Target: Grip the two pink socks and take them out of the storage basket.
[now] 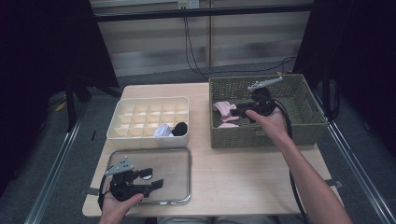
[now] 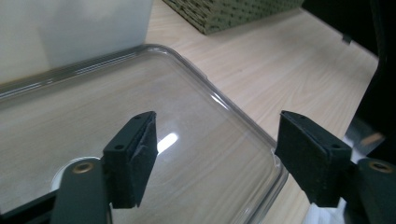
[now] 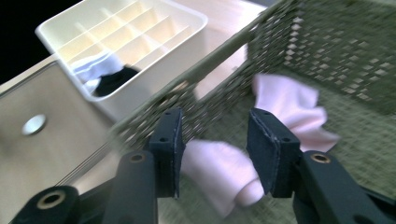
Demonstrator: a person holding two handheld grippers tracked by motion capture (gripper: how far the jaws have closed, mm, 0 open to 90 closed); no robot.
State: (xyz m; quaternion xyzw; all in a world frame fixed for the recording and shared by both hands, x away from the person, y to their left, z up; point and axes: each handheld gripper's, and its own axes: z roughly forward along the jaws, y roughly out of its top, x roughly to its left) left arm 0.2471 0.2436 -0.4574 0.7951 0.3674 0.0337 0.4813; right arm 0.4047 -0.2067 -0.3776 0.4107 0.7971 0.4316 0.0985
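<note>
My right gripper (image 1: 236, 112) reaches into the green woven basket (image 1: 261, 137) at the back right, pointing left toward pink socks (image 1: 225, 108). In the right gripper view its jaws (image 3: 215, 135) stand open, apart from a rolled pink sock (image 3: 224, 172) lying just beyond them; a second pink sock (image 3: 289, 107) lies farther in. My left gripper (image 1: 154, 178) hovers open over a clear plastic lid (image 1: 173, 158) at the front left, with nothing between its jaws (image 2: 217, 140).
A cream divided box (image 1: 149, 140) stands behind the lid, with a white sock (image 1: 162, 130) and a black sock (image 1: 180, 127) in its front cells. Bare wooden tabletop (image 1: 243, 177) lies between lid and basket. Cables hang behind the table.
</note>
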